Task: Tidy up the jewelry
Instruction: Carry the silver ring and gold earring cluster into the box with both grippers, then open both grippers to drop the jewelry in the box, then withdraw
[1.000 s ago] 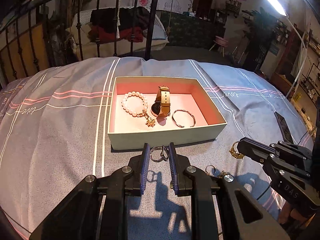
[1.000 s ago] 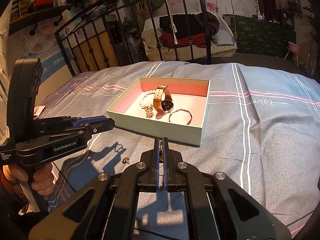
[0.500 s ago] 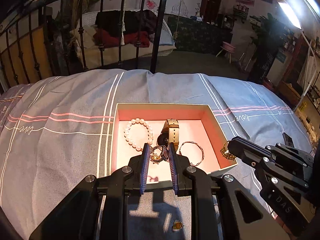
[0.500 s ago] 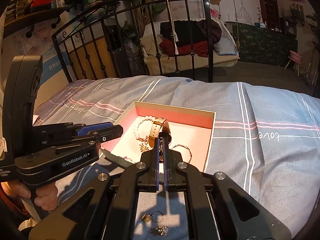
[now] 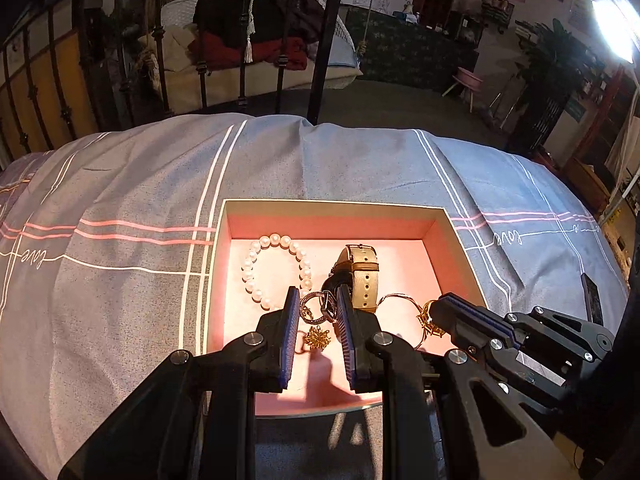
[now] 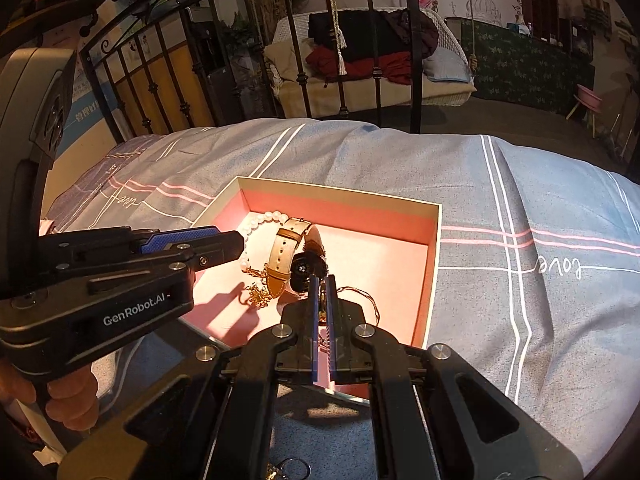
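An open box (image 5: 336, 208) with a pink inside lies on the bed. It holds a pearl bracelet (image 5: 248, 272), a tan-strap watch (image 5: 364, 276), a thin bangle (image 5: 396, 300) and a small gold charm (image 5: 318, 338). My left gripper (image 5: 316, 308) is shut on a silver ring piece (image 5: 314, 308) and holds it above the box floor. My right gripper (image 6: 322, 304) is shut on a small gold piece (image 5: 426, 318), also over the box. The box (image 6: 436, 248), watch (image 6: 286, 256) and pearls (image 6: 260, 220) show in the right wrist view.
The box sits on a grey-blue bedspread (image 5: 120, 280) with white and pink stripes. A black iron bed frame (image 5: 320, 40) stands behind it. Loose jewelry (image 6: 292, 470) lies on the bedspread below my right gripper. A dark flat thing (image 5: 592, 300) lies at the right.
Both grippers have lifted off the bedspread with their pieces and moved forward over the open box. The loose jewelry on the bedspread is now behind and below them.
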Demonstrator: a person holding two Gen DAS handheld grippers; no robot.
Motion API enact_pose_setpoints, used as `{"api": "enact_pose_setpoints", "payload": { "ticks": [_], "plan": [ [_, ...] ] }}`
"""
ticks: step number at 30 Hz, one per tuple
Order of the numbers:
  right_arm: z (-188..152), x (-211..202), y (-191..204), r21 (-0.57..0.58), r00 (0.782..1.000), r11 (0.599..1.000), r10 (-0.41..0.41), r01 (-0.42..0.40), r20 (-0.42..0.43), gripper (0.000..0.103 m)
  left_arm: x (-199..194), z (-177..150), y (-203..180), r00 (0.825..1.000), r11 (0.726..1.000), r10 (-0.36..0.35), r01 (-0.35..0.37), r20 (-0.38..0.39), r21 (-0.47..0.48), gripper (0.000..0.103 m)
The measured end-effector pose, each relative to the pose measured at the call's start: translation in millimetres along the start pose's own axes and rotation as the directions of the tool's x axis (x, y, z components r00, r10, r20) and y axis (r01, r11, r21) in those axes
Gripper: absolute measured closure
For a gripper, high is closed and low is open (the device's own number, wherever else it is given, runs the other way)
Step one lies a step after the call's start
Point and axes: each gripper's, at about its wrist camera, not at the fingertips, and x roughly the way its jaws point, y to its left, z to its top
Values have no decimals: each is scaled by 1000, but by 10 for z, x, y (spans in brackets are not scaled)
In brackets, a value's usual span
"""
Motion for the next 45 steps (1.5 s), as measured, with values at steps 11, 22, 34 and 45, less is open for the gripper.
{"api": "enact_pose_setpoints", "payload": {
  "ticks": [11,22,34,45],
  "plan": [
    [-45,95,38,-15,1000,1000,0,-1,-31,99,96,6,-26,1000,1000,7,-7,-23,12,84],
    [-46,162,67,-35,998,999,-5,3,-57,99,182,-1,-51,999,1000,20,-19,-45,25,84],
    [-68,215,108,-59,997,998,-7,2,-79,99,218,11,-66,998,999,20,-19,-61,26,84],
    [-71,174,142,-64,998,998,-15,10,-69,96,125,16,-105,999,999,34,-33,-35,40,58]
  ]
}}
